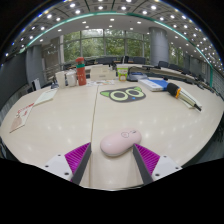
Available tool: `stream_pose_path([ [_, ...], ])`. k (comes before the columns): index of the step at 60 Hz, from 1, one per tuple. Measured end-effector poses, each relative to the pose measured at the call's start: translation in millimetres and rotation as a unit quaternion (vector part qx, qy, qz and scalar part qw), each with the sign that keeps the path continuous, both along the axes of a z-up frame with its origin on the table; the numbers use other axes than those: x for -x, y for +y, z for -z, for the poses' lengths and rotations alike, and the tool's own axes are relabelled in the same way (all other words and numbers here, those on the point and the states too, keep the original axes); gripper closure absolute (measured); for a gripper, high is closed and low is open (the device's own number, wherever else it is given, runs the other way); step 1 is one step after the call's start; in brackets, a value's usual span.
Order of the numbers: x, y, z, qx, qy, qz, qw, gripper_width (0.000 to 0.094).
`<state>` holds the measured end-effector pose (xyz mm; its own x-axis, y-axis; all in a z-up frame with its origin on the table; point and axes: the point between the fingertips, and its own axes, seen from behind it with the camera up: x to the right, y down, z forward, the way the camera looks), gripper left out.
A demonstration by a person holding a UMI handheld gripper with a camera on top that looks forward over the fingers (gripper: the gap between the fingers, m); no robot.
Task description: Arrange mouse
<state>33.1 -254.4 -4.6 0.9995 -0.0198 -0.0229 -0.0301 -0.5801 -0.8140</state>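
Note:
A pale pink mouse [120, 142] lies on the light table [95, 115], just ahead of the fingertips and between the lines of the two fingers. My gripper [112, 158] is open, with a wide gap between the purple pads [77, 155]. The pads do not touch the mouse; there is table showing on both sides of it. A mouse mat with an owl-like face [124, 94] lies farther ahead, beyond the mouse.
A red bottle [81, 71] and boxes stand at the far left of the table. Papers [30, 108] lie at the left. Books and a dark object [172, 89] lie at the far right. A seam [97, 130] runs down the tabletop.

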Motion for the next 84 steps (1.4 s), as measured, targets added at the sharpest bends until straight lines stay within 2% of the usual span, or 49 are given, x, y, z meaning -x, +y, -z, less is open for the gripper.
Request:
stream_pose_path([
  [19, 4.6, 65.8, 6.3, 0.011, -0.020, 0.002, 1.000, 0.0098],
  [24, 7.2, 75.8, 6.2, 0.012, -0.022, 0.001, 1.000, 0.0216],
  [29, 7.6, 83.5, 6.6, 0.013, -0.026, 0.000, 1.000, 0.0452],
  [44, 12.6, 90.5, -0.8, 0.023, -0.032, -0.021, 0.999, 0.0599],
  [56, 18.6, 125.9, -78.3, -0.028, -0.025, -0.044, 0.998, 0.0610],
  [67, 4.5, 212.4, -166.5, -0.103, -0.018, -0.059, 0.993, 0.0611],
  [74, -21.9, 273.4, -158.7, -0.097, -0.019, -0.051, 0.994, 0.0611],
  [84, -57.5, 319.9, -83.5, -0.040, -0.013, -0.033, 0.999, 0.0611],
])
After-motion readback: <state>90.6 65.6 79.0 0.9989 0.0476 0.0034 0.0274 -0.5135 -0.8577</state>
